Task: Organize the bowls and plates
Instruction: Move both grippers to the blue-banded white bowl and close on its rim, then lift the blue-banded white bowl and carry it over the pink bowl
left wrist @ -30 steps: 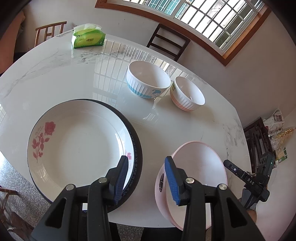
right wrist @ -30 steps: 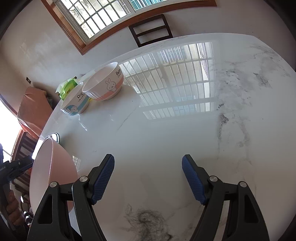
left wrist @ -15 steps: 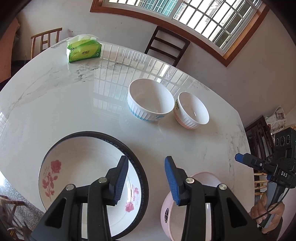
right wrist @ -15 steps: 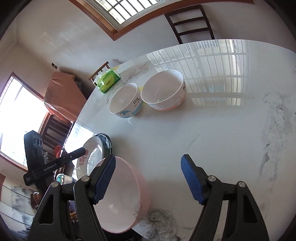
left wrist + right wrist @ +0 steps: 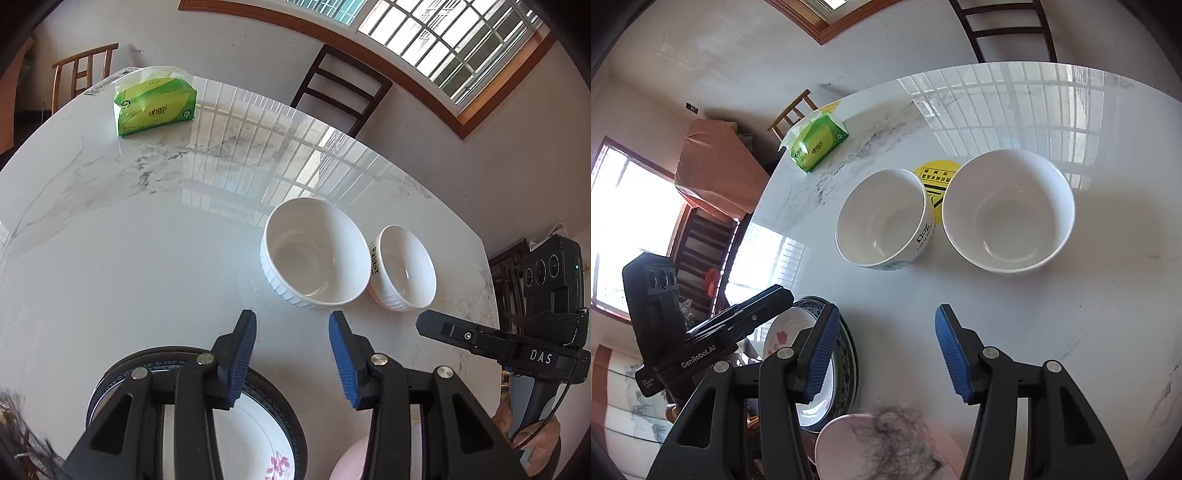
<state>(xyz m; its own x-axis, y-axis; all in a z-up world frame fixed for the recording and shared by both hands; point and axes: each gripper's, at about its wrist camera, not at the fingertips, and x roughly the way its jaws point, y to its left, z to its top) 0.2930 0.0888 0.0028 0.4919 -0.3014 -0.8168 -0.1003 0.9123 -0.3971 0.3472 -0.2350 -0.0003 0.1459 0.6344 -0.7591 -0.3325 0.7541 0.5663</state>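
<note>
Two empty white bowls stand side by side on the marble table (image 5: 110, 258): a blue-trimmed bowl (image 5: 316, 253) (image 5: 882, 218) and a pink-trimmed bowl (image 5: 404, 267) (image 5: 1008, 214). Stacked plates (image 5: 258, 424) (image 5: 783, 336), a rose-patterned white one on a dark-rimmed one, lie at the near edge beside a pink bowl (image 5: 349, 463) (image 5: 849, 443). My left gripper (image 5: 291, 354) (image 5: 768, 302) hovers open above the plates' far rim, holding nothing. My right gripper (image 5: 886, 350) (image 5: 436, 326) hangs over bare table short of the bowls; its jaws are closing, with nothing between them.
A green tissue pack (image 5: 155, 107) (image 5: 818, 144) lies at the far edge. A yellow sticker (image 5: 936, 177) shows behind the two bowls. Chairs (image 5: 340, 88) stand around the table below the window. A hand (image 5: 528, 432) holds the right gripper's handle.
Both grippers have moved forward over the table toward the two white bowls; plates and pink bowl slid to the bottom of the views. The right jaws have narrowed.
</note>
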